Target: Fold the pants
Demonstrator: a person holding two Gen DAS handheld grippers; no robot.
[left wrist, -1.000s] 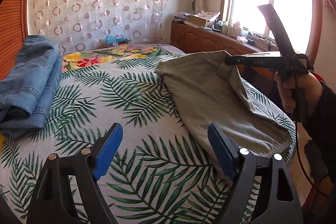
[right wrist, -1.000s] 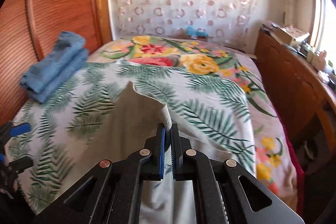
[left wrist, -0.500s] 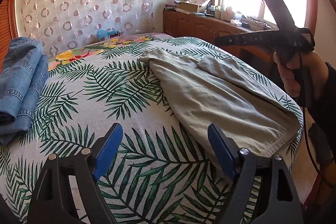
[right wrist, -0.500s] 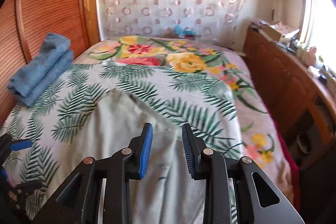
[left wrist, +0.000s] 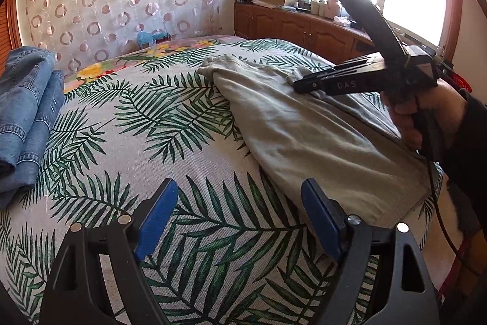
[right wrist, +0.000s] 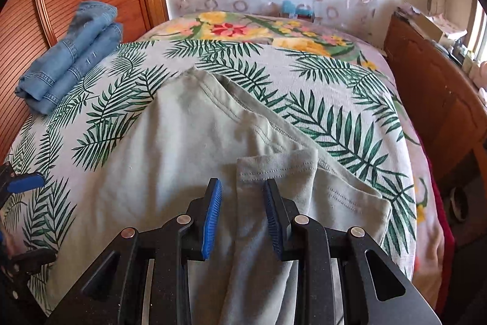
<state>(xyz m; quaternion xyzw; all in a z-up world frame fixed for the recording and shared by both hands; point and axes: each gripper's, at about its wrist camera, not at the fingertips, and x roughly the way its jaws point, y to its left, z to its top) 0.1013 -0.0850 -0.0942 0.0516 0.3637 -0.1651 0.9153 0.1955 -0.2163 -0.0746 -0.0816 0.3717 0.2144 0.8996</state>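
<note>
Hovering right gripper (right wrist: pixel 242 213) (seemingly tilted down) over pants (right wrist: pixel 182 148).

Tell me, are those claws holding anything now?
Nothing. The right claw has just let go; the grey-green cotton pants lie loose between its pads. The left claw is empty.

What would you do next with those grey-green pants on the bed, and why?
Probably lower the right gripper and close it on the hem flap of the pants. Its jaws, which were just closing, stand apart with that flap between them, not pinched, and the pants look only partly folded.
</note>
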